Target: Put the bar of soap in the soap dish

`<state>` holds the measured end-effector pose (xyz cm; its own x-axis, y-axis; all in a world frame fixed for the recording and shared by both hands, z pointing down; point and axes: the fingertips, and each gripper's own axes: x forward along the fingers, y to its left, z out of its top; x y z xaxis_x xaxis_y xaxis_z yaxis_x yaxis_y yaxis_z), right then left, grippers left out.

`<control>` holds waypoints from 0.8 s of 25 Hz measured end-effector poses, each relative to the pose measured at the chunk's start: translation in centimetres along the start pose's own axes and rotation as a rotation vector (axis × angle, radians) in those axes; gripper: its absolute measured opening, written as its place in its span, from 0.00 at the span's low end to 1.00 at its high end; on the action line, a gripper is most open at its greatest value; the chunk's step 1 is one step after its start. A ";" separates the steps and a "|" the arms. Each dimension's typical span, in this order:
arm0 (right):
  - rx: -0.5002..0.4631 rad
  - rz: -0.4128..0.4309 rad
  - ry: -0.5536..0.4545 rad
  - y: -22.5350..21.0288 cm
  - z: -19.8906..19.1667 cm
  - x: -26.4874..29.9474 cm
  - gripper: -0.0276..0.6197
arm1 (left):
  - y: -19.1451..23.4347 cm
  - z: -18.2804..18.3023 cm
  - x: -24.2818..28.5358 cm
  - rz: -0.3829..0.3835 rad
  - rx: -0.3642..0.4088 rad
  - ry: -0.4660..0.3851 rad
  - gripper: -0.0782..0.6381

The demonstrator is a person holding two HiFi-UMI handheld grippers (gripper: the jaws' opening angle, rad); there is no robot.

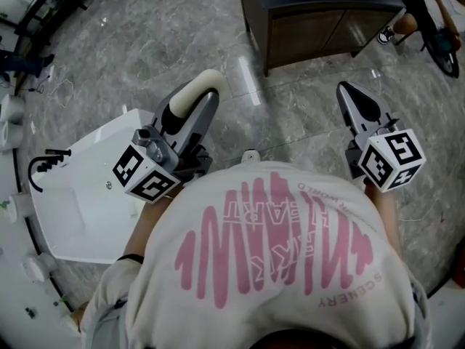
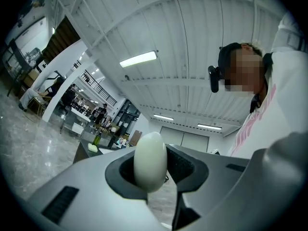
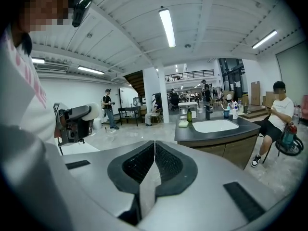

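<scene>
cream-white bar of soap (image 2: 150, 161) is clamped end-up between the jaws of the left tongs (image 1: 205, 97), held in the air in front of the person's chest, well clear of any surface. right tongs (image 3: 154, 150) are clenched on nothing, jaws meeting edge to edge, held out to the side. soap dish not clearly seen: a small pale thing (image 3: 183, 123) beside the basin (image 3: 219, 125) on the dark desk (image 3: 207, 136) might be it, too small to tell. a white sink unit (image 1: 80, 195) with a black tap (image 1: 45, 162) lies on the grey marble floor (image 1: 145, 42) at the person's left. judgement: step in hand is the carry, task about midway, soap grasped but not placed. to do it well: the grip looks narrow on a rounded, likely slippery bar, so steady pressure and no jerks or it may squirt out. find the dish first, come in low over it, tilt the bar flat, let go only once it touches the dish. right tongs could steady the dish if it slides
</scene>
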<state>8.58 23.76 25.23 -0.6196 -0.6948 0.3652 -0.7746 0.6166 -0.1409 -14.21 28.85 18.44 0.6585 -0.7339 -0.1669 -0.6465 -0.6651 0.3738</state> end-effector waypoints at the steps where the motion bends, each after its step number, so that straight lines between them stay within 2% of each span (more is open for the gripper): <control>1: 0.006 -0.004 -0.003 0.1 0.4 0.6 0.07 | 0.6 0.4 0.0 -0.004 -0.006 0.000 0.27; 5: 0.008 -0.010 -0.027 1.4 2.0 2.8 0.07 | 2.9 1.5 0.0 -0.023 -0.015 0.014 0.27; 8: -0.010 -0.016 -0.011 2.0 1.7 4.1 0.07 | 4.5 1.9 0.1 -0.033 -0.017 0.011 0.27; 14: 0.013 -0.050 0.003 1.0 1.6 5.7 0.07 | 7.1 2.5 1.2 -0.040 -0.026 0.009 0.27; 20: 0.011 -0.047 -0.006 1.0 2.4 7.9 0.07 | 8.9 3.0 1.5 -0.041 -0.012 0.015 0.27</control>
<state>2.57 18.04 25.76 -0.5827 -0.7253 0.3666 -0.8045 0.5786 -0.1341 -20.14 21.36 18.78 0.6899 -0.7039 -0.1691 -0.6141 -0.6927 0.3782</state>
